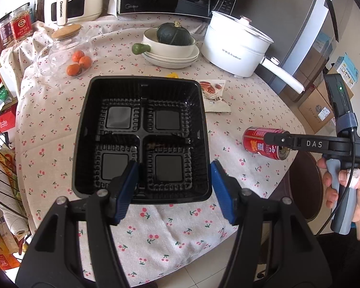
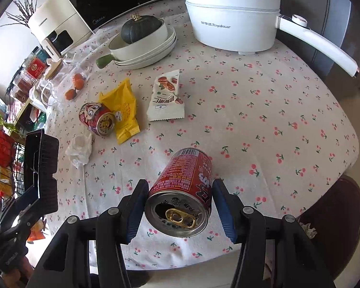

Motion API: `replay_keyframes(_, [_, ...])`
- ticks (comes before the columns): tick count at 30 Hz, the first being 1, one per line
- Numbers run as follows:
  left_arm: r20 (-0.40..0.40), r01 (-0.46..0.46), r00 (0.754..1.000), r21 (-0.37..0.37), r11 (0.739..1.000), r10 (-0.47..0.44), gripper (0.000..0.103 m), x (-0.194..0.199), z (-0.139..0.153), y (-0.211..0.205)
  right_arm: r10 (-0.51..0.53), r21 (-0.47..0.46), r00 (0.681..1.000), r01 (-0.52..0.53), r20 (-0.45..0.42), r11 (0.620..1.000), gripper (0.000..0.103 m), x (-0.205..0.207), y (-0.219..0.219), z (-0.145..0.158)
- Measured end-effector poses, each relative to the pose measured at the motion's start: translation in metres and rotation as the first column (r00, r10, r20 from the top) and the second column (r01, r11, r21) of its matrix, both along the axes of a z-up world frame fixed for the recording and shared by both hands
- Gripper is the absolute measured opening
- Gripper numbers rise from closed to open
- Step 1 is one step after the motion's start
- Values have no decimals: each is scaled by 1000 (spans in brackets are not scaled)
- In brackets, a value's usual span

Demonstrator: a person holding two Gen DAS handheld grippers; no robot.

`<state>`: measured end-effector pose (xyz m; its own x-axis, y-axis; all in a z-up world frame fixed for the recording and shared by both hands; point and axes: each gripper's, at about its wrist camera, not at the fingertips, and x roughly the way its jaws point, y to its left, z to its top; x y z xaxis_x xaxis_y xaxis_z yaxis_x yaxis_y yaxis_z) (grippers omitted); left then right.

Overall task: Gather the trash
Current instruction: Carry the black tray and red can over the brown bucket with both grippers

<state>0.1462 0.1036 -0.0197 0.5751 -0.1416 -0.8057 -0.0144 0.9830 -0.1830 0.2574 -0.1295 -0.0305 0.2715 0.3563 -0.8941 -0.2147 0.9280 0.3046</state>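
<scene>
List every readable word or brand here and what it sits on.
"Royalstar": white electric pot
"CHANGHONG": cream air fryer
"Midea": black microwave
"DAS": right tongs
Print on the red opened drink can and white snack packet: unreadable.

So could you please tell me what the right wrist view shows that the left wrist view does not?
Only the right wrist view shows a second red can, a yellow wrapper and a crumpled tissue, plus the held red can's opened top between the right hand-held gripper. Only the left wrist view shows the black tray's four-compartment interior and the left hand-held gripper open, straddling its near wall. Both show the white snack packet, white electric pot and squash.
</scene>
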Motion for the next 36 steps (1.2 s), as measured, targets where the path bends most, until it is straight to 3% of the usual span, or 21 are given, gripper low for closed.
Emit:
replay_keyframes(14, [-23, 139, 990, 24, 990, -138, 63, 11, -10, -76, -84, -25, 995, 86, 56, 996, 56, -37, -99, 16])
replay_keyframes(22, [-43, 224, 974, 35, 974, -223, 63, 15, -21, -126, -135, 11, 990, 135, 39, 991, 56, -57, -152, 4])
replay_keyframes(28, [-45, 329, 944, 48, 943, -327, 63, 15, -26, -182, -168, 17, 984, 167, 53, 986, 55, -68, -187, 7])
replay_keyframes(36, [-59, 464, 885, 43, 885, -461, 63, 11, -43, -258, -218, -26, 976, 218, 26, 976, 54, -89, -237, -13])
